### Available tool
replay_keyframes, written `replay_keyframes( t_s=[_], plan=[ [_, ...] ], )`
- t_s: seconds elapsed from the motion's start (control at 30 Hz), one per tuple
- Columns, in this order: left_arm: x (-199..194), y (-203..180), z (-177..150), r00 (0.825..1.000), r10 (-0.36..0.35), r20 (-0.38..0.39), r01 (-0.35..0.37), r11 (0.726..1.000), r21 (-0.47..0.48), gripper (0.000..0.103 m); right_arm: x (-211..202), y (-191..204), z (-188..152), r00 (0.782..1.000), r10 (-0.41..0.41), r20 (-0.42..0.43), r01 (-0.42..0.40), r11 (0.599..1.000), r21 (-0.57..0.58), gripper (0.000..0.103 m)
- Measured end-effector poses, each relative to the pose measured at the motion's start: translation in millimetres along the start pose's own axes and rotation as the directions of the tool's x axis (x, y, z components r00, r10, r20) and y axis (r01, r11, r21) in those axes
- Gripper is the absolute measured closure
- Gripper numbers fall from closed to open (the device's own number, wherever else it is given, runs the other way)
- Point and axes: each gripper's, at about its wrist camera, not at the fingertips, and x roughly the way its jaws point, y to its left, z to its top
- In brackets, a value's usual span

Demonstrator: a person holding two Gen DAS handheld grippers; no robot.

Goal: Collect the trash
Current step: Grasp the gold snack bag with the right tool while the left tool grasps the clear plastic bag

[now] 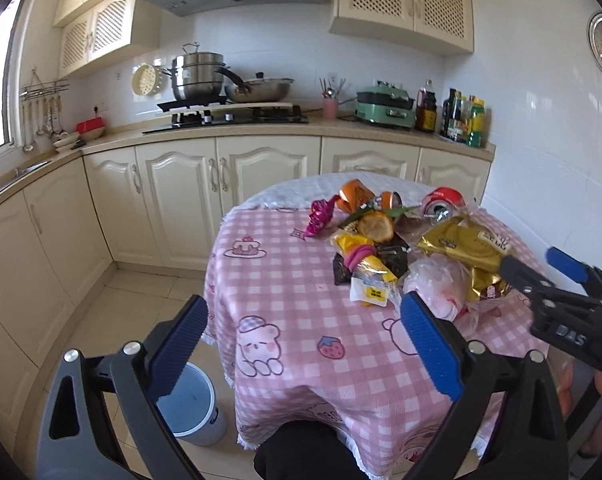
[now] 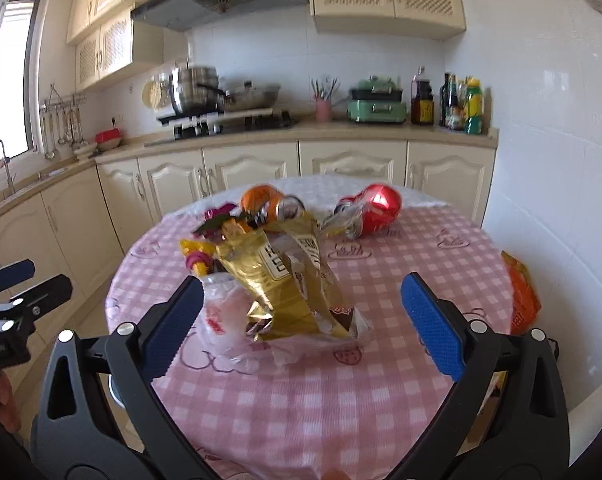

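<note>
- While both of your grippers hang over the near side of the round desk [image 2: 381, 400], neither one holds anything.
- Your left gripper [image 1: 301, 344]: jaws wide, off the desk's near-left edge, nothing between the pads.
- Your right gripper [image 2: 301, 320]: jaws wide, the gold foil bag [image 2: 285, 292] sits just ahead, between the two pads but not touched.
- In the left wrist view, your right gripper comes in from the right with its tip right at the gold bag; contact can't be told.
- Trash pile sits mid-desk on the pink checked cloth [image 1: 301, 320]: gold bag on top of a clear plastic bag [image 1: 441, 284], yellow wrapper [image 1: 361, 252] and dark packets beside them.
- Behind the pile: crushed red can [image 2: 377, 208], orange can [image 2: 261, 200], magenta wrapper [image 1: 319, 216].
- An orange wrapper [image 2: 523, 296] lies apart at the desk's right edge.
- Blue bin [image 1: 193, 408] stands on the floor, just left of the desk, below your left gripper.
</note>
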Motion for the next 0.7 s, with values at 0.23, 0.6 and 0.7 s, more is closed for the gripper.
replay_keyframes(
  t_s=[0.23, 0.6, 0.7],
  plan=[
    [25, -25, 6, 0.991, -0.126, -0.041, 0.127, 0.992, 0.022, 0.008, 23, -27, -2, 0.997, 0.061, -0.054, -0.057, 0.996, 0.066, 0.077],
    [85, -87, 12, 0.962, -0.226, -0.154, 0.24, 0.967, 0.079, 0.025, 7, -53, -17, 1.0, 0.018, 0.01, -0.019, 0.994, 0.108, 0.078],
    [97, -99, 10, 0.953, -0.226, -0.201, 0.25, 0.963, 0.1, 0.039, 12, -55, -18, 1.0, 0.029, 0.007, -0.03, 0.993, 0.118, 0.078]
  ],
)
